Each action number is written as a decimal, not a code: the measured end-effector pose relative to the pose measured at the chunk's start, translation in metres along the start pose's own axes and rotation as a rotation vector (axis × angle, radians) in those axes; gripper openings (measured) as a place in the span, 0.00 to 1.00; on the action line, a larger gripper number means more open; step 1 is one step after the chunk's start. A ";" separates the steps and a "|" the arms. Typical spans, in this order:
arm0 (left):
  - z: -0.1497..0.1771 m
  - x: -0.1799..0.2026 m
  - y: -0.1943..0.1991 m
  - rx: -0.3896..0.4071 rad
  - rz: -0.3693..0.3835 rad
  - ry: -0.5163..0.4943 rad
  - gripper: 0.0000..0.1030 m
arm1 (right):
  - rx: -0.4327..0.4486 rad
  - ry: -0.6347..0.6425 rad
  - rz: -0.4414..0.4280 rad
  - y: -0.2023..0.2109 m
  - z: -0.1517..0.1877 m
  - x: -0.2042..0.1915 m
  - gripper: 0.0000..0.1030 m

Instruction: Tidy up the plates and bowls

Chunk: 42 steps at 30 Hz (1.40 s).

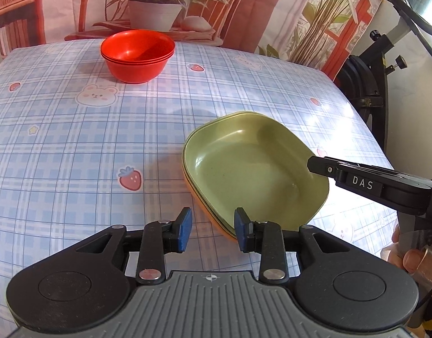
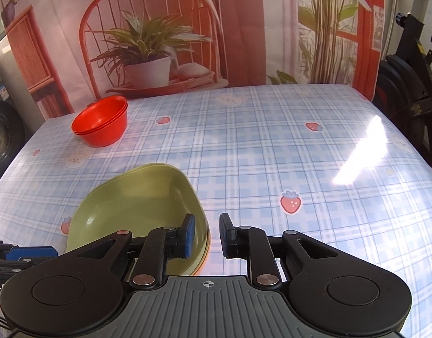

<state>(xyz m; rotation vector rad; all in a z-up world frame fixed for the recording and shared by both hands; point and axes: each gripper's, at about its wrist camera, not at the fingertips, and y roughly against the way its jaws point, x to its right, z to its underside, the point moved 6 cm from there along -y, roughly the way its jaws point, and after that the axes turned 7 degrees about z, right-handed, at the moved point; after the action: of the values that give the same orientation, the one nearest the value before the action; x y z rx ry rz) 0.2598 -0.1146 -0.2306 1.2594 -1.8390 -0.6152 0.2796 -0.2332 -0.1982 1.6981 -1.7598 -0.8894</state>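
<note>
A stack of green plates (image 1: 252,166) with an orange one at the bottom lies on the table near the front; it also shows in the right wrist view (image 2: 137,205). A stack of red bowls (image 1: 137,56) stands at the far side, seen also in the right wrist view (image 2: 102,122). My left gripper (image 1: 213,229) is open, its fingers straddling the near edge of the plate stack. My right gripper (image 2: 206,235) is open and empty, with its left finger over the plate's right rim. It also shows from the side in the left wrist view (image 1: 317,164).
The table (image 2: 272,146) wears a blue plaid cloth with strawberries and bears. A printed backdrop (image 2: 187,28) hangs behind the far edge. Black exercise equipment (image 2: 410,84) stands off the right side.
</note>
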 end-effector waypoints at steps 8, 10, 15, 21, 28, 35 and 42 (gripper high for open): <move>0.001 0.002 -0.006 -0.004 0.028 0.008 0.33 | 0.013 -0.033 -0.009 -0.008 0.014 0.003 0.18; 0.002 0.002 -0.007 -0.003 0.032 0.009 0.33 | 0.019 -0.033 -0.013 -0.010 0.016 0.002 0.18; 0.004 0.001 -0.009 -0.007 0.028 0.012 0.34 | 0.025 -0.061 -0.028 -0.016 0.023 0.002 0.18; 0.005 0.001 -0.009 -0.004 0.028 0.021 0.34 | 0.078 -0.087 -0.028 0.002 0.020 0.006 0.18; 0.007 0.001 -0.009 -0.005 0.042 0.025 0.33 | 0.065 -0.119 -0.035 0.000 0.019 0.018 0.16; 0.004 -0.003 -0.017 -0.011 0.087 0.066 0.23 | 0.000 -0.111 -0.065 -0.017 0.011 0.007 0.14; -0.010 -0.010 -0.020 0.008 0.066 0.041 0.20 | -0.072 -0.189 -0.061 -0.021 0.009 0.008 0.09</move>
<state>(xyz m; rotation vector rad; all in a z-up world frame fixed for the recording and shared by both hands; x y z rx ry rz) 0.2801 -0.1122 -0.2439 1.2028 -1.8436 -0.5427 0.2858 -0.2400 -0.2206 1.6755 -1.7802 -1.1599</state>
